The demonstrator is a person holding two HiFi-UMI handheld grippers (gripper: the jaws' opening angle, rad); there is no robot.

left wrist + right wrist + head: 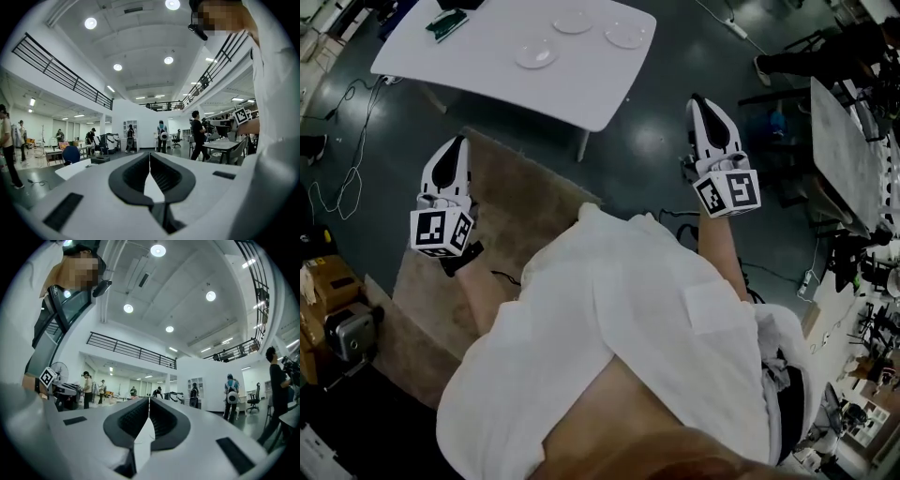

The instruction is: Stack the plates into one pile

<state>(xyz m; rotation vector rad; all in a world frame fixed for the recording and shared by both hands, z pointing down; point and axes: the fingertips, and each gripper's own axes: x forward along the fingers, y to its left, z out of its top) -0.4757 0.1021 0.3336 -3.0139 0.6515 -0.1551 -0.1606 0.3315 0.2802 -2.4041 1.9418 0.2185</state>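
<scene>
Three clear plates lie apart on the white table (487,70) at the top of the head view: one nearest (535,54), one at the back (573,22), one to the right (626,36). My left gripper (453,142) is held above the rug, well short of the table, its jaws shut with nothing between them. My right gripper (697,99) hovers over the dark floor right of the table, jaws also together and empty. In the left gripper view the gripper (149,154) points level into a large hall; in the right gripper view the gripper (149,400) does the same. No plate shows in either gripper view.
A dark flat object (447,23) lies at the table's far left. A beige rug (511,220) covers the floor before the table. Cables (342,187) trail at left, a grey desk (848,150) stands at right, boxes (328,281) at lower left. Several people stand in the hall.
</scene>
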